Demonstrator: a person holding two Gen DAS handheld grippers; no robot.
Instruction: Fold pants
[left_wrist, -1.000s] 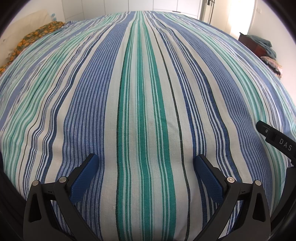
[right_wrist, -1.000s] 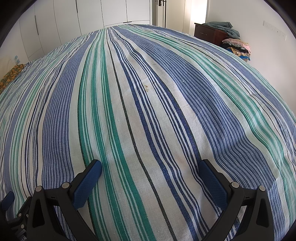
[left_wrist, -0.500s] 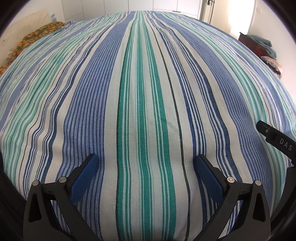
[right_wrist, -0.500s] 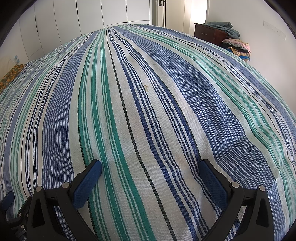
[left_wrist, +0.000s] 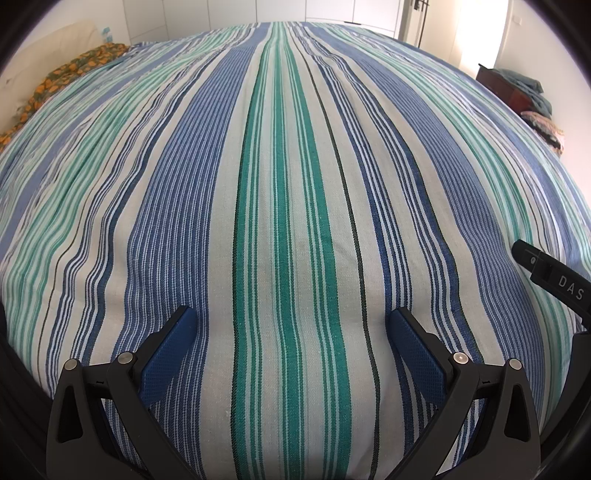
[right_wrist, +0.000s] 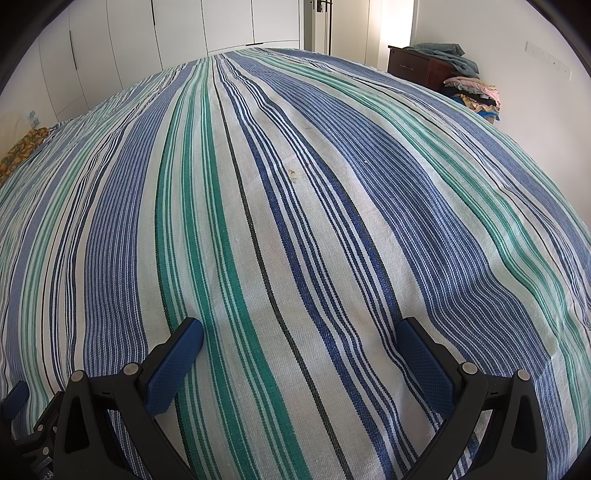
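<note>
Two black two-finger grippers with blue textured pads sit low over the near edge of a bed covered by a blue, green and white striped sheet (left_wrist: 295, 184). Left gripper (left_wrist: 293, 330) is released, jaws spread wide, nothing between the pads, only striped sheet under the gap. Right gripper (right_wrist: 299, 341) likewise released, jaws wide apart, nothing held. In the left wrist view the black body of the other gripper, lettered "DAS" (left_wrist: 554, 284), pokes in at the right edge; in the right wrist view a blue pad tip (right_wrist: 14, 400) shows at the lower left. Pants: cannot find them in either view. Mid-bed a small brownish stain (right_wrist: 293, 174) marks a white stripe. At the far left corner of the bed lies an orange-and-green patterned cloth (left_wrist: 62, 79). Beyond the far right side stands a dark wooden cabinet (right_wrist: 413, 68) with crumpled teal fabric (right_wrist: 443, 51) on top, and a stack of folded mixed-colour clothes (right_wrist: 474, 94) beside it. White wardrobe doors (right_wrist: 177, 33) line the far wall.
</note>
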